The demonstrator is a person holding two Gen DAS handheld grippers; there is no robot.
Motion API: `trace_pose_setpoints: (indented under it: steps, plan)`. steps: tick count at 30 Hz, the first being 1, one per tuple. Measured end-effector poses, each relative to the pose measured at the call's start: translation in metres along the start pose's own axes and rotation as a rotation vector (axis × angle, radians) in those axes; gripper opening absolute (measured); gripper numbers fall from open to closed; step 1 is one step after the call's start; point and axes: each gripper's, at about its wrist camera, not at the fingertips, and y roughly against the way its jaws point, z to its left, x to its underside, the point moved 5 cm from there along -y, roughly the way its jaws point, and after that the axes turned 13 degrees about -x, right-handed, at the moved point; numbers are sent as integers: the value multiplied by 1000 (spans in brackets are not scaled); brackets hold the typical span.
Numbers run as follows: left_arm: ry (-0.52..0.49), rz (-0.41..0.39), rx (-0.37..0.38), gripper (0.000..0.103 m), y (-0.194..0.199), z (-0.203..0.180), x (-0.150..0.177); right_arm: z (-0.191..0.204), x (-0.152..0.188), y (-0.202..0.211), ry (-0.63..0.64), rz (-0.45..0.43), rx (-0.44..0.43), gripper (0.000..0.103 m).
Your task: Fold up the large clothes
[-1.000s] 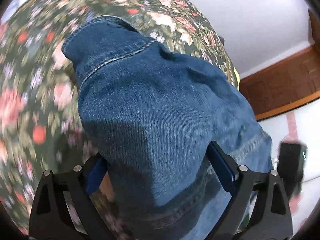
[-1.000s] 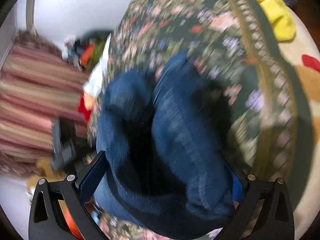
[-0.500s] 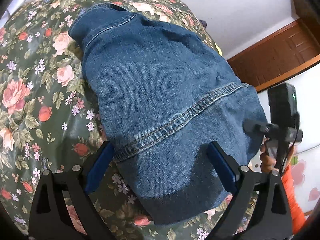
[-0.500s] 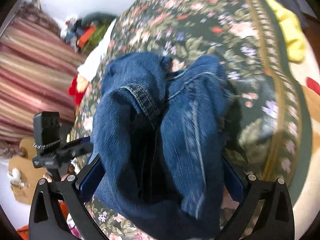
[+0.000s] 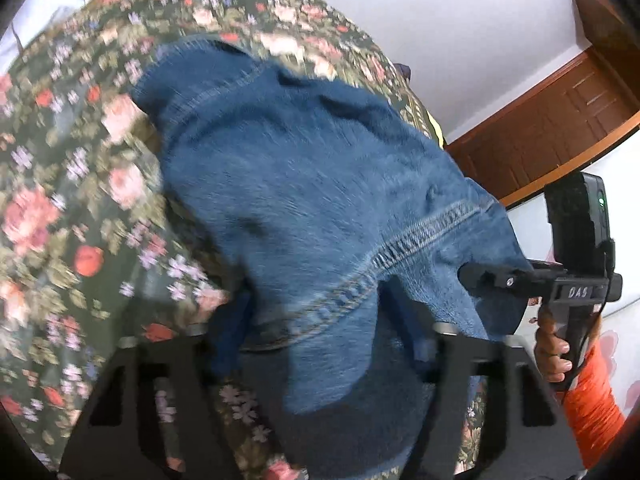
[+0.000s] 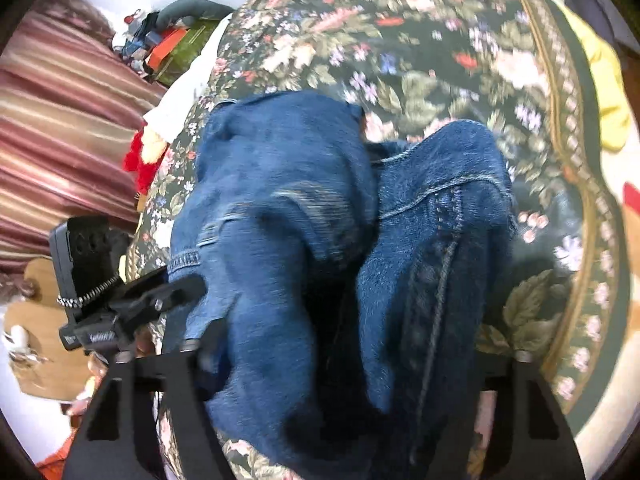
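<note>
Left wrist view: the left claw (image 5: 316, 344) points down at a blue denim garment (image 5: 320, 200) that lies bunched on a bed with a dark floral bedspread (image 5: 72, 200). Its jaws are closing, and the near edge of the denim sits between them, with a stitched seam running across just ahead of the fingers. The picture is blurred there, so I cannot tell whether the pads press on the cloth yet. The rest of the garment stretches away from the claw, up and to the left, ending in a folded hem. To the right of the claw, the right claw (image 5: 476, 274) reaches in from the side against the denim's edge, held by a hand (image 5: 554, 350) with an orange sleeve (image 5: 596, 396) below it. Beyond, far right, stands brown wooden panelling (image 5: 560, 128) under a white wall.

Right wrist view: the right claw (image 6: 344, 360) also points down, with its jaws closing. Two thick folds of the denim garment (image 6: 288, 240) fill the space between its fingers, a dark gap between the folds running straight ahead of the claw. Whether the pads grip the cloth is hidden by the denim and blur. To the left of the claw the left claw (image 6: 188, 284) touches the garment's side. The floral bedspread (image 6: 400, 40) spreads ahead and to the right; a yellow cloth (image 6: 604, 92) lies at its far right edge. A striped curtain (image 6: 52, 120) hangs far left.
</note>
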Motion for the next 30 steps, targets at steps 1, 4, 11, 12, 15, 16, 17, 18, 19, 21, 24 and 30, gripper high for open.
trace_pose_setpoints:
  steps: [1, 4, 11, 12, 15, 16, 17, 18, 19, 21, 24, 30]
  plan:
    - [-11, 0, 6, 50, 4, 0, -2, 4, 1, 2, 15, 5, 17, 44]
    - [-94, -36, -58, 48, 17, -6, -8, 20, 2, 6, 24, 5, 8, 37]
    - [-85, 10, -87, 58, 24, 21, 15, 31, 11, -2, 75, -1, 64, 53]
    - [-73, 19, -81, 69, 25, 22, 18, 29, 12, -2, 92, -5, 78, 59]
    - [-49, 67, -51, 84, 22, 25, 34, 23, 15, 4, 166, -20, 182, 90]
    - [-43, 70, -43, 86, 18, 26, 39, 20, 16, 4, 183, -18, 190, 97]
    - [-33, 67, -43, 91, 18, 26, 40, 15, 16, 3, 181, -15, 187, 102]
    - [-19, 65, -39, 96, 15, 28, 41, 11, 15, 2, 171, -11, 176, 103]
    - [2, 71, -24, 96, 12, 30, 42, 6, 14, 0, 145, -4, 145, 103]
    - [57, 105, 40, 97, 3, 34, 41, -7, 13, -8, 69, 19, 47, 103]
    - [111, 134, 68, 103, -20, 38, 33, -21, 10, -20, -8, 40, -55, 103]
    - [115, 101, 62, 101, -32, 37, 16, -19, 4, -26, 8, 45, -69, 102]
